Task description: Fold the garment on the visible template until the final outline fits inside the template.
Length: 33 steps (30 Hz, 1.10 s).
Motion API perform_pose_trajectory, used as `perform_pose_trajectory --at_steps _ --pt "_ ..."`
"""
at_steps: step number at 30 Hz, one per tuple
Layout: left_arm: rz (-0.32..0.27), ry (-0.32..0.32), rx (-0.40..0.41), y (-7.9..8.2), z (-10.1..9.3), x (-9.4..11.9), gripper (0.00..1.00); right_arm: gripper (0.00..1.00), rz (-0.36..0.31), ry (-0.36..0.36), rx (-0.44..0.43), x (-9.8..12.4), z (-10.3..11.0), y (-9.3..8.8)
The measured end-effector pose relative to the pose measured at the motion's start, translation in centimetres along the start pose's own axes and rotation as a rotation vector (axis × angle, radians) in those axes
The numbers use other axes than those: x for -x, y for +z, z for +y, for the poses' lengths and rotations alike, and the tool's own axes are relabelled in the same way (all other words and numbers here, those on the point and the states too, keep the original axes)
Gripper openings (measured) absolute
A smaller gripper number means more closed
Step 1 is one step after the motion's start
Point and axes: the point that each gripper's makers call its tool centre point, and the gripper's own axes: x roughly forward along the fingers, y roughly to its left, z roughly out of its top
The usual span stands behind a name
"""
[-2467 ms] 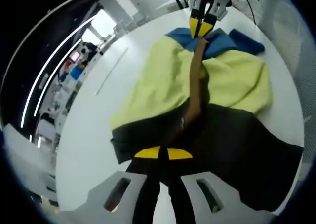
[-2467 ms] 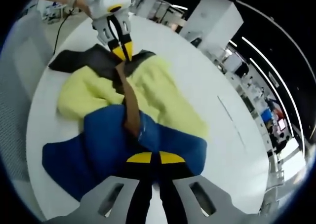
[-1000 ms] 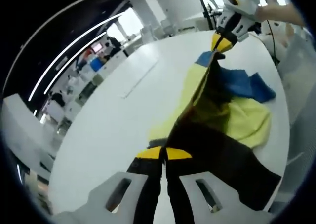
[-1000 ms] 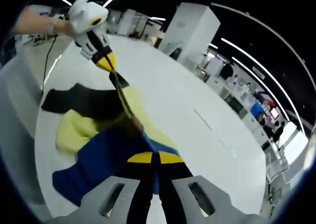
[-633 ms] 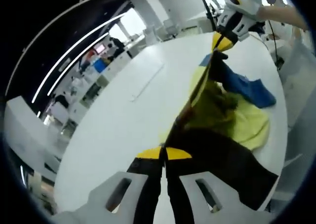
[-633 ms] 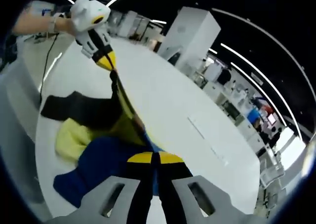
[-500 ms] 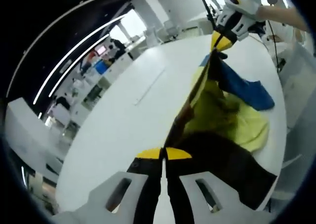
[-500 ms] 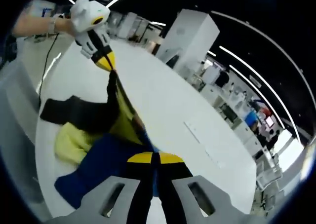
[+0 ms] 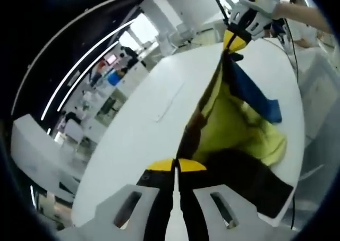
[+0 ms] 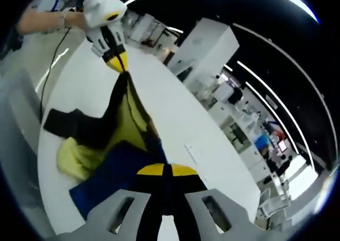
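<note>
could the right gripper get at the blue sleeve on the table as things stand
Probably not yet: the right gripper is shut on the garment's raised edge, so it must release first. The blue sleeve itself lies uncovered on the table.

The garment (image 9: 234, 124) is soft matt cloth in yellow, blue and black, and it looks fuzzy like a towel. The bench (image 9: 143, 140) is smooth and white with a slight shine. The left hand-held gripper (image 9: 176, 165) looks like hard plastic.
</note>
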Motion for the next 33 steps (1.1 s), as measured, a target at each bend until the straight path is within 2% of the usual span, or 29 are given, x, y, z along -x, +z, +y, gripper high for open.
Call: perform_pose_trajectory --at_steps 5,15,22,33 --pt "-0.027 0.030 -0.010 1.9 1.7 2.0 0.00 0.02 -0.028 -0.018 0.016 1.3 -1.4 1.9" --pt "-0.037 0.085 -0.074 4.4 4.6 4.3 0.00 0.02 -0.056 -0.029 0.066 2.9 -3.8 5.0" --pt "-0.056 0.129 -0.116 6.6 7.0 6.2 0.00 0.02 -0.077 -0.055 0.116 4.3 -6.4 7.8" --pt "-0.052 0.174 -0.195 8.5 8.5 9.2 0.00 0.02 -0.088 -0.054 0.182 5.9 -7.7 10.7"
